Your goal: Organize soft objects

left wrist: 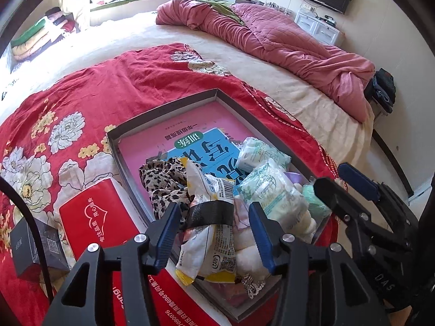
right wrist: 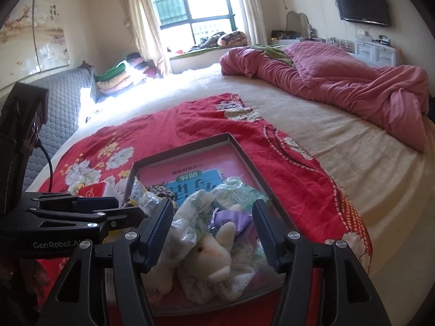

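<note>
A shallow grey box [left wrist: 163,107] [right wrist: 244,152] lies on a red floral blanket and holds soft things over a pink and blue book [left wrist: 206,141]. My left gripper [left wrist: 214,233] is open above a white and yellow snack bag [left wrist: 212,190] with a leopard scarf [left wrist: 165,184] to its left. Tissue packs [left wrist: 269,190] lie to the right. My right gripper [right wrist: 214,233] is open around a white plush toy [right wrist: 209,258], with tissue packs [right wrist: 239,193] and a purple item [right wrist: 233,217] behind it. The right gripper [left wrist: 345,184] also shows in the left wrist view, and the left gripper [right wrist: 119,206] in the right wrist view.
A red tissue box [left wrist: 100,214] [right wrist: 93,190] and a dark small box [left wrist: 35,252] lie left of the grey box. A pink quilt [left wrist: 272,35] [right wrist: 339,81] is bunched at the far side of the cream bed. Folded blankets [right wrist: 119,77] are stacked by the window.
</note>
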Tool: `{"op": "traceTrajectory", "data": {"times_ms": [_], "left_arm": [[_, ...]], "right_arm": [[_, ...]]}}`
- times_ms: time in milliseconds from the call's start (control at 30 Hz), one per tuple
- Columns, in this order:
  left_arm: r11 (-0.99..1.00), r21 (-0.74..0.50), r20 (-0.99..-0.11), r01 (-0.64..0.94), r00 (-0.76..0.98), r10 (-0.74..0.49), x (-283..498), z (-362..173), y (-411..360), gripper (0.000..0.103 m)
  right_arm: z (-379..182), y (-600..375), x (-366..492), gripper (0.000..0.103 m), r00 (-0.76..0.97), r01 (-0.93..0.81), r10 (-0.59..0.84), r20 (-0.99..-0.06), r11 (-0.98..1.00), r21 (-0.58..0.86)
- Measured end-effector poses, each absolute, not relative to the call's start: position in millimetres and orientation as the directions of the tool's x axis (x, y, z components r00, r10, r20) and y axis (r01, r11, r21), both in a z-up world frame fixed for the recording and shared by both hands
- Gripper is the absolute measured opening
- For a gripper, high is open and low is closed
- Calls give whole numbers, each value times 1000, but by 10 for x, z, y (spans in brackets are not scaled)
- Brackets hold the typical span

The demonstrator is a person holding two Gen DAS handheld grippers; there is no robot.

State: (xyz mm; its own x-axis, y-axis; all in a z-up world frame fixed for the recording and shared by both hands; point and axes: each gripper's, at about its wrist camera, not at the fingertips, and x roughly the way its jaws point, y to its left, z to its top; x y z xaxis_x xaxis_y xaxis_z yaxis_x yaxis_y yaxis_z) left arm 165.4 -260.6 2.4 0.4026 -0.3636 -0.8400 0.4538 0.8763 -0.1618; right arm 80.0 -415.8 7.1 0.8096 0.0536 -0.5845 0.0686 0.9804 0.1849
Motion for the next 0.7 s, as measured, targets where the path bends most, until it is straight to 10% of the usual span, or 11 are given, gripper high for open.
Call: {"op": "traceTrajectory", "data": {"times_ms": [700], "left_arm": [[907,-78,-779,414,542,-315,988,490,-2090,75]], "right_arm": [[669,-3571,178,77,834,161,-58,-549,977,142]]}}
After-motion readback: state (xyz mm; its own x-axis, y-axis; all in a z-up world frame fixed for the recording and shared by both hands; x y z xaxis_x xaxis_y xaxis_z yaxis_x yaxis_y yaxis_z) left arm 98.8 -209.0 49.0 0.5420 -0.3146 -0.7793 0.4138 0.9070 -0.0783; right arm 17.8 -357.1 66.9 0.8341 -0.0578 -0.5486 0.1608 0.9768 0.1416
